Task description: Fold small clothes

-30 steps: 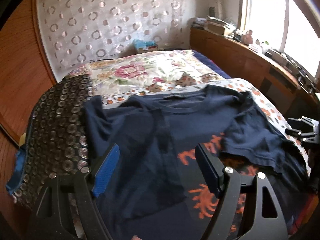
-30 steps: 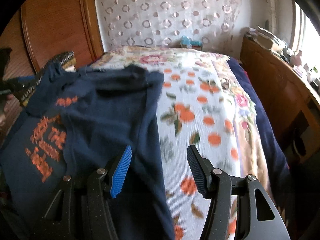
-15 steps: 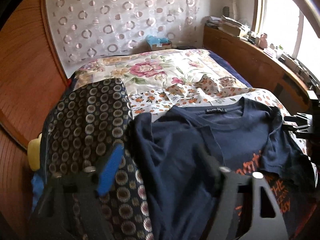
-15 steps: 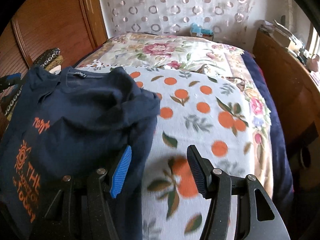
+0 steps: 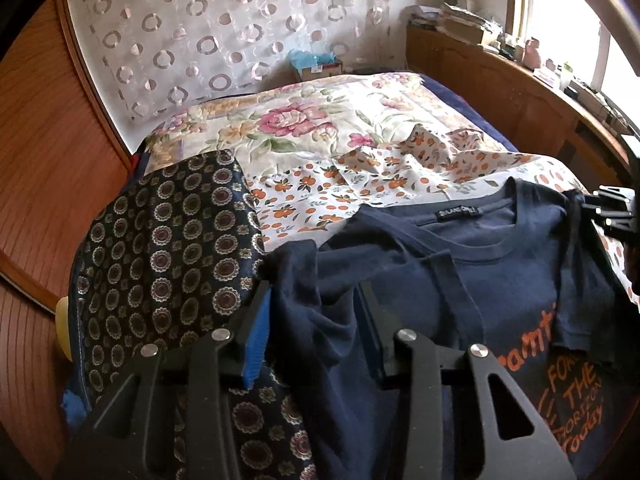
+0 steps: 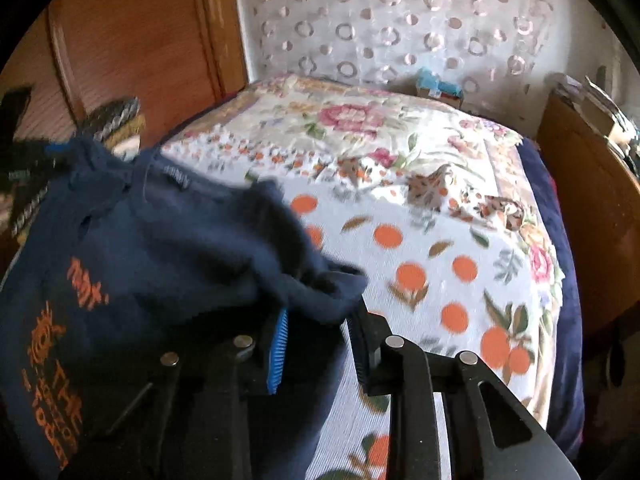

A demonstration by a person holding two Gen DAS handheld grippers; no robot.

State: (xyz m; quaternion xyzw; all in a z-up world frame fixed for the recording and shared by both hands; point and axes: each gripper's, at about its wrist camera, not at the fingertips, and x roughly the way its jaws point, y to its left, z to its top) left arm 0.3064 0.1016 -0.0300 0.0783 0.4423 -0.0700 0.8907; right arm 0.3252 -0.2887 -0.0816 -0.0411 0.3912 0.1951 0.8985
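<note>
Bed [image 5: 320, 128] w/ floral quilt fills both my views. L gripper [image 5: 316, 328]: jaws just closing, narrow, navy tee [image 5: 472, 264] sleeve bunched between. R gripper [image 6: 318, 344]: jaws just closing on tee's other sleeve. Tee spreads 9 o'clock from R; patterned cloth [image 5: 168, 248] at 10 from L.

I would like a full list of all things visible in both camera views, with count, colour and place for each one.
T-shirt: one, navy with orange print, near end of the bed.
Orange-print sheet: one, white with oranges, under the T-shirt.
Floral quilt: one, cream with pink flowers, far half of the bed.
Patterned cloth: one, dark with round medallions, beside the T-shirt.
Curtain: one, white with rings, behind the bed.
Box: one, brown with blue contents, at the curtain.
Wooden ledge: one, brown, cluttered, below the window.
Left gripper: one, black, jaws just closing around a T-shirt sleeve.
Right gripper: one, black, jaws just closing around the other sleeve.
</note>
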